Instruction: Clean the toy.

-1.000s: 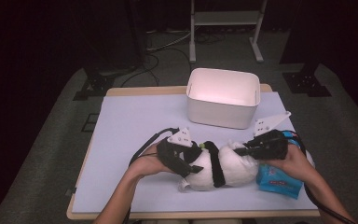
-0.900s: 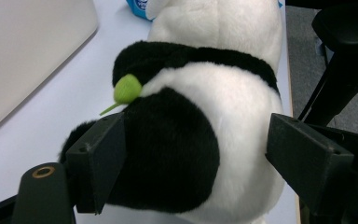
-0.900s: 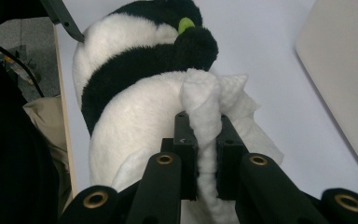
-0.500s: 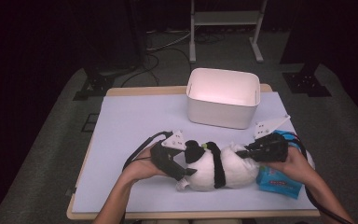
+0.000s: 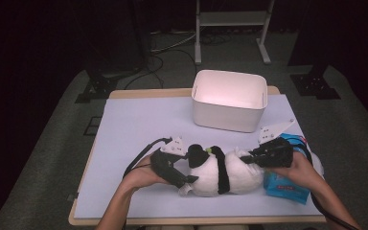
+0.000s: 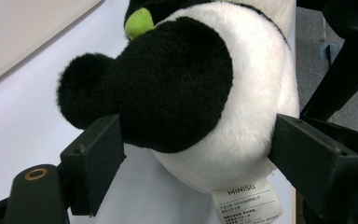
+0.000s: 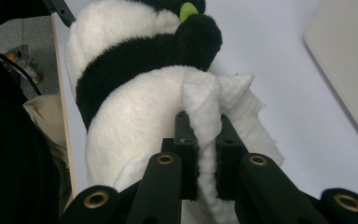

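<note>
Black-and-white plush panda [image 5: 220, 171] lying beside white tissue [image 7: 205, 112].

**Right gripper pinches a white tissue against the plush panda**

In the right gripper view, the right gripper [image 7: 205, 158] has its two black jaws drawn close together on a twisted white tissue [image 7: 207, 112], which rises between them and fans out to the right on the pale lilac table cover [image 7: 279, 60]. Just beyond lies the plush panda [image 7: 130, 102], white-bodied with a black band and a small green tag [image 7: 188, 11]. A white bin's wall [image 7: 349, 56] fills the far right.
</note>
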`<move>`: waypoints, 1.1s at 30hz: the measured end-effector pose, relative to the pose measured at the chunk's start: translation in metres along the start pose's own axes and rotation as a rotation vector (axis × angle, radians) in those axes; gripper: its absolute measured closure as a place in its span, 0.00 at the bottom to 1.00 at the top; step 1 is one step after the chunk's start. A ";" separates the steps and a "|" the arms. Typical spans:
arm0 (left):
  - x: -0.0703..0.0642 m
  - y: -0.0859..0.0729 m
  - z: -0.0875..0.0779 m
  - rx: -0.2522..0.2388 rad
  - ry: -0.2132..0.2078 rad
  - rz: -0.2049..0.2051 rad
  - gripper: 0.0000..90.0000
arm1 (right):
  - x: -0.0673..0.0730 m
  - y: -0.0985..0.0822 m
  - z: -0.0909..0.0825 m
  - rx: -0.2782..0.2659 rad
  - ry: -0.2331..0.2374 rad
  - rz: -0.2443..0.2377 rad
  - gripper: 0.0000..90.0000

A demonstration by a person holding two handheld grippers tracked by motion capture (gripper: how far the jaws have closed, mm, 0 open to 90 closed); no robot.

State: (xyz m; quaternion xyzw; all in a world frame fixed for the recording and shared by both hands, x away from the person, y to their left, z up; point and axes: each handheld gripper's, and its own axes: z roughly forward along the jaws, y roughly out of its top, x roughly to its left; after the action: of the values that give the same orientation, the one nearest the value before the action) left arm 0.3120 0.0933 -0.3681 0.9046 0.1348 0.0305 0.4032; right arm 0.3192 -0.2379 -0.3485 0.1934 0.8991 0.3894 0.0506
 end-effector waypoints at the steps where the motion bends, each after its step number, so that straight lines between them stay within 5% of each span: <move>1: 0.001 -0.001 0.000 0.007 -0.004 0.001 0.19 | 0.000 0.000 0.000 0.000 0.001 0.001 0.92; 6: 0.001 -0.008 0.007 0.053 -0.045 -0.010 0.16 | 0.000 -0.003 0.002 -0.006 0.012 0.007 0.92; 12: 0.007 -0.014 0.022 0.013 -0.129 -0.027 0.13 | 0.000 -0.003 0.003 -0.015 0.017 0.007 0.92; 15: 0.011 -0.016 0.021 -0.024 -0.150 -0.037 0.22 | 0.000 -0.004 0.002 -0.022 0.017 0.013 0.92; 19: 0.013 -0.017 0.013 -0.075 -0.136 -0.037 0.36 | -0.004 -0.002 0.003 -0.047 0.029 0.024 0.92; 26: 0.015 -0.016 -0.005 -0.080 -0.089 -0.006 0.41 | -0.009 0.014 0.001 -0.098 0.067 0.034 0.92; 33: 0.012 -0.016 -0.004 -0.077 -0.084 0.002 0.40 | 0.016 0.063 0.032 -0.016 0.116 -0.097 0.92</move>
State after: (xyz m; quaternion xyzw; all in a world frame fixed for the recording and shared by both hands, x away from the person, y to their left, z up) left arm 0.3198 0.1097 -0.3777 0.8889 0.1157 -0.0020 0.4432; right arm 0.3319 -0.1712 -0.3241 0.1265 0.9057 0.4043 0.0187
